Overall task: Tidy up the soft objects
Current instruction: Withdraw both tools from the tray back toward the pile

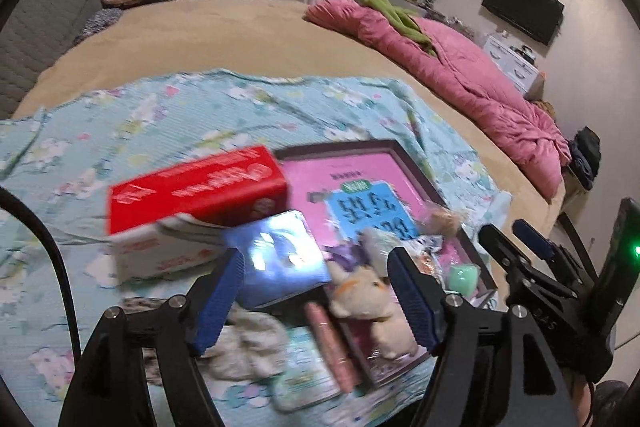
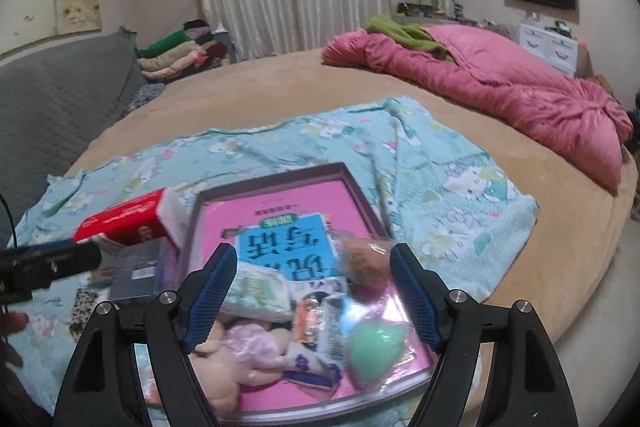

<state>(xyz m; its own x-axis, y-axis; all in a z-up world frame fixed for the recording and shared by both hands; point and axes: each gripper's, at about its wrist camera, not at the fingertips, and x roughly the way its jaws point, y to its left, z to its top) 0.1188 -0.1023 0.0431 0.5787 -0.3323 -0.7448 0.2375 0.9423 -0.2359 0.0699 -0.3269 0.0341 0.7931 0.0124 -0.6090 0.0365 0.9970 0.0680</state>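
Left wrist view: left gripper [image 1: 316, 291] spread wide, gripping nothing, above a motion-blurred blue box [image 1: 280, 259]. Cream plush toy [image 1: 366, 297] between the fingers, lying on the edge of the pink tray [image 1: 360, 175], partly hidden by the right finger. Red tissue box [image 1: 196, 203] smeared, its lettering hard to read. Pale fluffy cloth [image 1: 248, 345] cut off behind the left finger. Right gripper [image 1: 520, 251] seen side-on at the edge; jaw state impossible to tell here.

Right wrist view: right gripper [image 2: 312, 291] open, empty, over the tray [image 2: 280, 187]. Green soft ball [image 2: 376, 349], pink bundle [image 2: 256, 349] and tissue packet [image 2: 260, 293] heaped inside, outlines blurred. Plush toy [image 2: 216, 367] half hidden. Floral sheet [image 2: 440, 187] beneath, on the bed [image 2: 280, 83].
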